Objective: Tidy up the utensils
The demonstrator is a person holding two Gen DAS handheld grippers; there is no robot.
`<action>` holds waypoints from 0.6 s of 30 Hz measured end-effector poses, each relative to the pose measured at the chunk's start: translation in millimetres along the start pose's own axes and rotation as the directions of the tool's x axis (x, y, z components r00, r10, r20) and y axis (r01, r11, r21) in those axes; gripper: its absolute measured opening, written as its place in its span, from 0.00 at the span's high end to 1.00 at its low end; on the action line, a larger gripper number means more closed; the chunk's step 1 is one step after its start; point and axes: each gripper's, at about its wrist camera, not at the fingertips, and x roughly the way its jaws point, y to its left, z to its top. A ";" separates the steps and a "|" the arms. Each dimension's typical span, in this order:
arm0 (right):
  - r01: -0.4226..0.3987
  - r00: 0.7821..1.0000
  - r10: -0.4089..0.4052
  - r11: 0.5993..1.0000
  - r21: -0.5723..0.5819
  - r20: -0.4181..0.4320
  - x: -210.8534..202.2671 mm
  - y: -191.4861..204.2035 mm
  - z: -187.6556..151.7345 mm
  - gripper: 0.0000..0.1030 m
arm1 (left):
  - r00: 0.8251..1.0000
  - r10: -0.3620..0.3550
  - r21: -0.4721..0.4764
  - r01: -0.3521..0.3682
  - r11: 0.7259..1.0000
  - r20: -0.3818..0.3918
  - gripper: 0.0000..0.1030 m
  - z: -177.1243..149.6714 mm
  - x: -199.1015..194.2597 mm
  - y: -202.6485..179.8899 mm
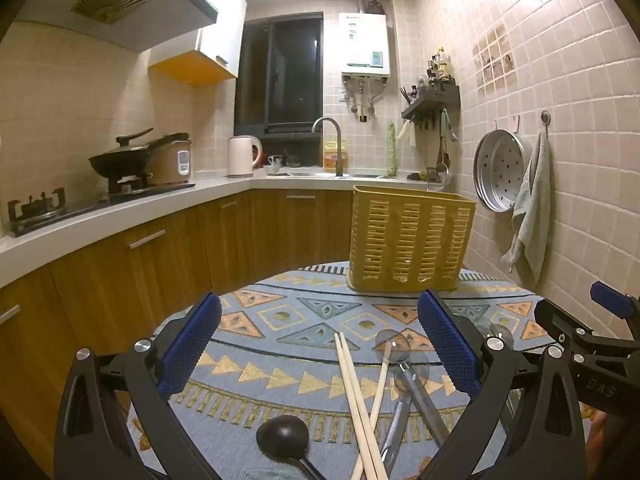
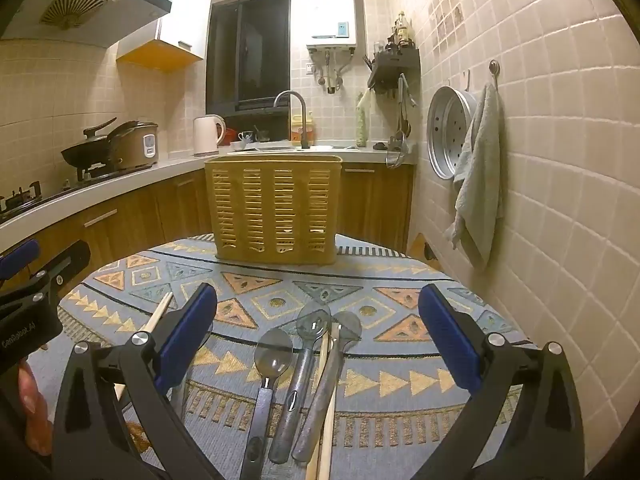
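Note:
A yellow slotted utensil basket (image 1: pixel 410 240) (image 2: pixel 274 210) stands upright at the far side of a round table with a patterned blue cloth (image 1: pixel 288 320) (image 2: pixel 280 284). Wooden chopsticks (image 1: pixel 358 404) lie crossed in front of my left gripper (image 1: pixel 320 344), beside a black ladle (image 1: pixel 282 434) and clear-bowled spoons (image 1: pixel 394 346). My left gripper is open above them, holding nothing. My right gripper (image 2: pixel 318 332) is open too, over three spoons with clear bowls (image 2: pixel 274 354) and a chopstick (image 2: pixel 326 408). Another chopstick (image 2: pixel 160 314) pokes out past its left finger.
A counter (image 1: pixel 120 216) with a wok, rice cooker, kettle and sink runs along the left and back. On the tiled wall at right hang a steamer tray (image 2: pixel 448 132) and a towel (image 2: pixel 480 184). The other gripper shows at each view's edge (image 1: pixel 600 344) (image 2: pixel 32 304).

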 end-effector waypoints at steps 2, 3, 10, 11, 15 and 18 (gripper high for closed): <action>-0.002 1.000 0.002 1.000 -0.001 0.000 -1.0 0.6 -1.8 0.06 | 1.000 0.000 0.000 0.000 1.000 -0.001 0.07 -0.7 0.5 0.0; -0.006 1.000 0.006 1.000 -0.001 -0.007 3.3 -0.4 1.2 0.06 | 1.000 0.000 0.000 0.000 1.000 -0.001 0.07 -1.0 0.7 -0.1; -0.014 1.000 0.014 1.000 -0.004 -0.013 3.9 -0.8 1.9 0.06 | 1.000 -0.007 -0.004 0.007 1.000 -0.001 0.07 -3.3 3.3 0.6; -0.014 1.000 0.014 1.000 -0.003 -0.014 4.0 -0.9 2.0 0.06 | 1.000 -0.007 -0.006 0.007 1.000 -0.003 0.07 -4.1 4.7 1.2; -0.015 1.000 0.015 1.000 -0.002 -0.015 3.7 -1.5 2.4 0.06 | 1.000 -0.005 -0.008 0.005 1.000 -0.005 0.07 -4.0 4.2 1.6; -0.016 1.000 0.016 1.000 -0.003 -0.015 3.7 -1.6 2.3 0.06 | 1.000 -0.005 -0.006 0.005 1.000 -0.003 0.07 -4.0 3.4 1.9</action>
